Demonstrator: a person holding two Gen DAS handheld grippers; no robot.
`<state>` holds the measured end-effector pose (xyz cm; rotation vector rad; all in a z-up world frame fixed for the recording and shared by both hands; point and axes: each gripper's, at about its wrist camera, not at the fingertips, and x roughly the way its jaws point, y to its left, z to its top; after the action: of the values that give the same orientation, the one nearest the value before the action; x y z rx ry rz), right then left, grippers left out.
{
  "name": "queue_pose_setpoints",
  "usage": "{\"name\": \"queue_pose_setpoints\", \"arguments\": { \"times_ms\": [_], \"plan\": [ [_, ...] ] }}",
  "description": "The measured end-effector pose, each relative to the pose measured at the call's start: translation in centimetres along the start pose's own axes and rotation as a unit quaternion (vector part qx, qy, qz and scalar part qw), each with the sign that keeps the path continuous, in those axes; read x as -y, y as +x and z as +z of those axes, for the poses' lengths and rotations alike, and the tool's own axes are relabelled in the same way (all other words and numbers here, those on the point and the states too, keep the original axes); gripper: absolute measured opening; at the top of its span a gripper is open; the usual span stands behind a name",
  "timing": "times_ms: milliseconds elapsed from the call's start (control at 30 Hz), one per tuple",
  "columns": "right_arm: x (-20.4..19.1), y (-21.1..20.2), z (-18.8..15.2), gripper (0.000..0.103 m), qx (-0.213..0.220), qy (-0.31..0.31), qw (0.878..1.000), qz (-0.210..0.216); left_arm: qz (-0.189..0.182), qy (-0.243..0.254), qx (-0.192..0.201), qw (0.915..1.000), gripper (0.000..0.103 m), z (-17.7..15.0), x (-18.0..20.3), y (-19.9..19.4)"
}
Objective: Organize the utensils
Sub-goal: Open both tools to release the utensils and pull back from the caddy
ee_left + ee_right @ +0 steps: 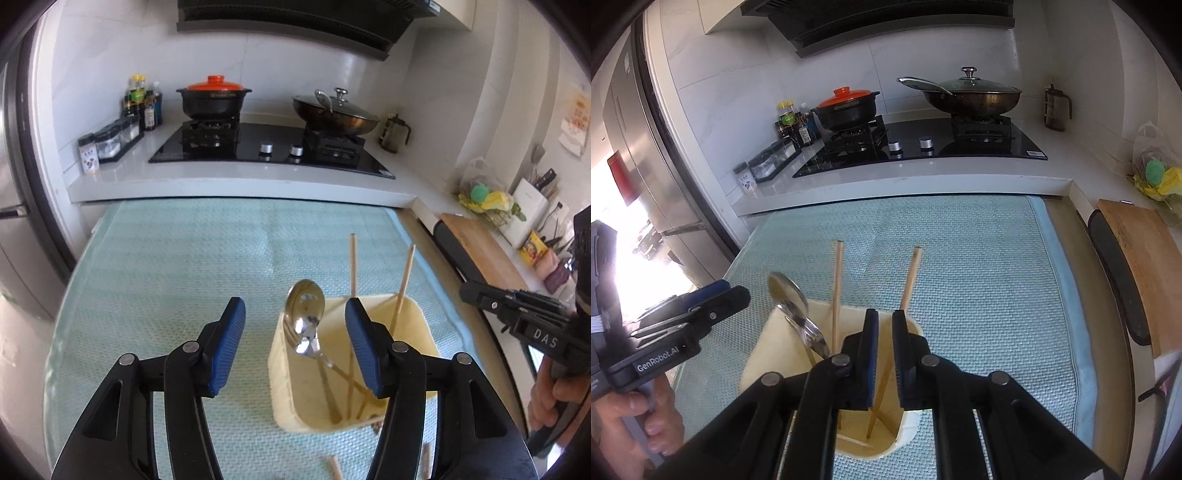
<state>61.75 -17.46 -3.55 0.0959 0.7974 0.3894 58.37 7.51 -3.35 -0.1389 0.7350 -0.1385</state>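
Steel spoon [304, 317] handle half-hidden inside cream holder [421, 325]

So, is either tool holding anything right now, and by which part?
Nothing. The left tool stands open short of the spoon in the holder; the right tool is shut and empty.

**Count at the holder: two chopsticks up, one spoon, one fork**

One cream holder [417, 317] on one green mat [184, 266]. In it: two chopsticks [836, 280] standing, one spoon [304, 308], one fork [295, 341]. Two more chopstick ends [335, 467] lie on the mat. Behind: two pots, two stove knobs [266, 148].
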Motion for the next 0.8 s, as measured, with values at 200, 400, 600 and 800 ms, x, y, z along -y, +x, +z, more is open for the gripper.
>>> {"name": "queue_pose_setpoints", "arguments": {
  "times_ms": [200, 400, 600, 800],
  "plan": [
    [-1.4, -6.7, -3.8, 0.050, 0.022, -0.033, 0.999, -0.002, 0.034, 0.030, 0.029, 0.9985, 0.072, -4.3, 0.8, -7.3],
    [-2.5, -11.8, -10.4, 0.063, 0.029, -0.070, 0.997, -0.035, 0.059, 0.045, 0.041, 0.9964, 0.091, -9.2, 1.8, -11.2],
    [-2.1, -14.8, -16.0, 0.063, 0.039, -0.084, 0.992, -0.083, 0.083, 0.062, 0.042, 0.9938, 0.094, -12.3, 2.8, -13.2],
    [-1.3, -15.8, -20.0, 0.063, 0.048, -0.062, 0.990, -0.114, 0.082, 0.059, 0.036, 0.9942, 0.097, -15.9, 2.5, -14.9]
  ]
}}
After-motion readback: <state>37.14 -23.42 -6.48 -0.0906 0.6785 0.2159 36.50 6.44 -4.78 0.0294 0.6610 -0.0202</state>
